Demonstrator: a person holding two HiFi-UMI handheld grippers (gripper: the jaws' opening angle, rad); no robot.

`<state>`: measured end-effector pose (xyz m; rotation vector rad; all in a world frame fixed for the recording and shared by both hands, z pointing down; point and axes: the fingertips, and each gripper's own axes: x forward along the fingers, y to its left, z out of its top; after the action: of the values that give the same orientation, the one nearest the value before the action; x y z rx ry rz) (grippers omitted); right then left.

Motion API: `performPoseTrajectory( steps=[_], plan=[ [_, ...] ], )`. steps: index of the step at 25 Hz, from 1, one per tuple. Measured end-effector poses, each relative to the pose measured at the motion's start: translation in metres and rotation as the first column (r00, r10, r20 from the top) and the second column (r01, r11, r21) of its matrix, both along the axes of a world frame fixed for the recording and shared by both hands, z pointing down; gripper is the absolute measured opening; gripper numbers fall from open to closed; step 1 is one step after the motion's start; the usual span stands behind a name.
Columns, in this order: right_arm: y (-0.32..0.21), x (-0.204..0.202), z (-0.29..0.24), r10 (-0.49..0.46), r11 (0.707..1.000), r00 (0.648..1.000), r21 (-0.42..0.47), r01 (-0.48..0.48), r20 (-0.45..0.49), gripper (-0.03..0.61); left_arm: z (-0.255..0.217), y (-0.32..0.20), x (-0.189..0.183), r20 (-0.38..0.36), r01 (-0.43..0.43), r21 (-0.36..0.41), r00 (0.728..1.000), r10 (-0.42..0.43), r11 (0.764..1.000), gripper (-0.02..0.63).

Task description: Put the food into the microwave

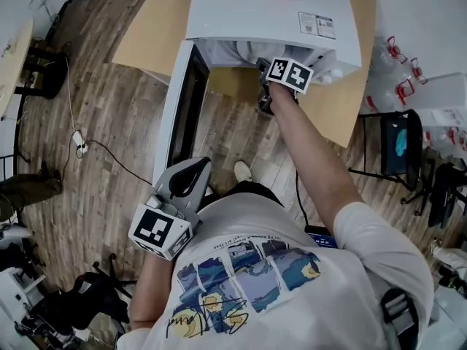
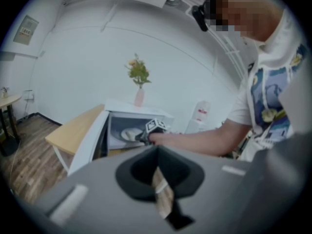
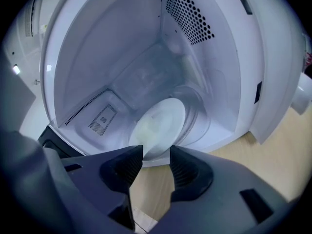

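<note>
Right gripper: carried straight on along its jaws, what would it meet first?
Most likely the white plate lying inside the microwave. It sits just ahead of the right gripper, whose jaws stand open and empty. Depth is hard to judge, so the microwave's front lip could come first.

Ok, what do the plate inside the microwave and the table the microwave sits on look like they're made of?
Plate: likely glazed ceramic or white plastic. It is smooth, pale and softly glossy, and the look doesn't settle which. Table: wood or wood-look laminate. It is light tan, matte and flat, with no clear grain showing.
</note>
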<state>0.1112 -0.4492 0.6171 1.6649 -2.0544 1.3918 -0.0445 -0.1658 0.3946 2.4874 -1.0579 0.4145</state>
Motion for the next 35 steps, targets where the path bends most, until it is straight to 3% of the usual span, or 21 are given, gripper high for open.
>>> performPoseTrajectory(
  steps=[11, 18, 25, 35],
  plan=[
    [0.011, 0.007, 0.007, -0.021, 1.0, 1.0, -0.005, 0.021, -0.005, 0.179, 0.001, 0.009, 0.004, 0.005, 0.022, -0.011, 1.0, -0.022, 1.0, 0.008],
    [0.027, 0.009, 0.008, -0.032, 0.999, 0.998, 0.022, 0.031, 0.053, 0.181, 0.01, 0.017, 0.006, -0.001, 0.028, -0.028, 1.0, -0.028, 0.999, 0.008],
    [0.052, 0.006, -0.005, -0.063, 0.997, 0.996, 0.053, 0.06, 0.059, 0.181, 0.007, 0.03, 0.011, -0.025, -0.009, -0.006, 1.0, 0.009, 1.0, 0.008],
    [0.153, -0.001, -0.041, -0.146, 0.983, 0.989, 0.112, 0.145, 0.004, 0.017, -0.001, 0.072, -0.008, -0.065, -0.074, 0.038, 0.995, 0.076, 0.997, 0.008]
  ],
)
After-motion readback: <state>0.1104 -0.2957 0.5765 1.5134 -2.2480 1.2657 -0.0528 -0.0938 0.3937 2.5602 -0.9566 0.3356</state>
